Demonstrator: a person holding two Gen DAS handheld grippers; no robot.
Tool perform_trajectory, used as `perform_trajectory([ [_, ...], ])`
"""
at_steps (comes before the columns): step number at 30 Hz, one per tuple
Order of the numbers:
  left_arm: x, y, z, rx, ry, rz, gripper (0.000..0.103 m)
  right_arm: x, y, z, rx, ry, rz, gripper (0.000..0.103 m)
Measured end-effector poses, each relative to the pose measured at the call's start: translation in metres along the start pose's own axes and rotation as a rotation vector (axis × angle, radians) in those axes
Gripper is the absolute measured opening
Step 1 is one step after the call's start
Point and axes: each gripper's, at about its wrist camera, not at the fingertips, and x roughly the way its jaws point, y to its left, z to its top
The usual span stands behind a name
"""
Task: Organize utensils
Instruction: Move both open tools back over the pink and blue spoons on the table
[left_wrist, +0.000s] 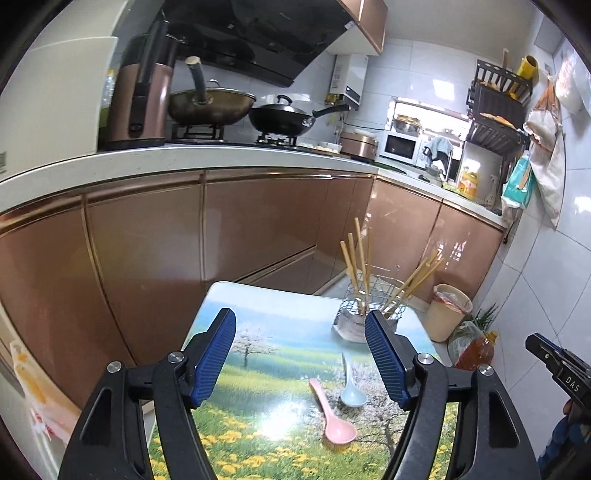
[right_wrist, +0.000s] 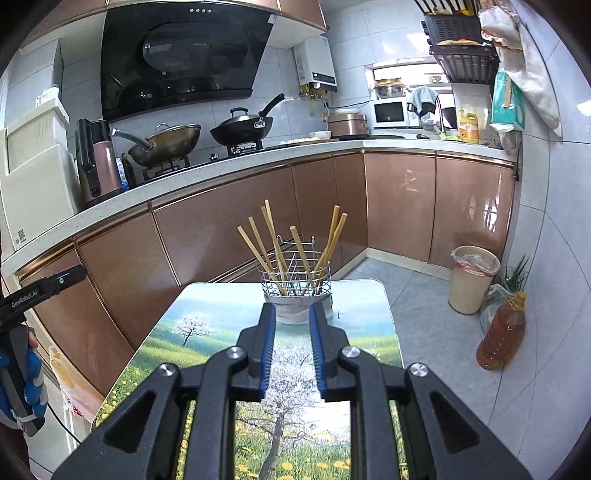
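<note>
A pink spoon (left_wrist: 334, 421) lies on the small table (left_wrist: 258, 369) with its bowl toward the near edge and its handle pointing away. Just beside it on the right, a pale blue spoon (left_wrist: 351, 384) lies the same way, its bowl near the pink handle; whether the two touch is hard to tell. Farther back near the table's far right corner stands a wire utensil basket (right_wrist: 295, 280) on a pale round base, holding several wooden chopsticks (right_wrist: 273, 251) that lean outward in two bunches, left and right.

The tabletop carries a printed landscape of green meadow, yellow flowers and a blossoming tree.

The left gripper (left_wrist: 301, 354) hangs above the table with its blue-padded fingers spread wide, nothing between them; both spoons show in the gap, nearer the right finger. The right gripper (right_wrist: 291, 347) is aimed at the basket, its fingers parted by a narrow gap and empty, with the basket's base seen just past the tips.

Beyond the table run copper-coloured cabinets (right_wrist: 221, 236) under a white counter. On the hob sit a brass-toned wok (right_wrist: 166, 144) and a black wok (right_wrist: 243, 133), beneath a black range hood (right_wrist: 177, 62). On the tiled floor to the right stand a beige waste bin (right_wrist: 471, 280) and a bottle of amber oil (right_wrist: 500, 332).
</note>
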Motion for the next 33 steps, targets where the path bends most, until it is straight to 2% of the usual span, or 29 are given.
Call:
perform_trajectory([
  [7,-0.015,0.008,-0.013,0.015,0.008,0.058,0.074,-0.008,-0.002,-0.019,0.012,0.008,0.003,0.019],
  [17,-0.01,0.013,-0.033,-0.007,0.074,0.034,0.074,-0.003,-0.009,-0.04,0.033,0.037,-0.007,0.019],
  [27,0.015,0.013,-0.05,-0.021,0.113,0.055,0.074,0.025,-0.016,-0.057,0.053,0.091,-0.01,0.019],
  [33,0.045,0.019,-0.062,-0.033,0.183,0.053,0.074,0.05,-0.019,-0.064,0.054,0.134,-0.01,0.019],
])
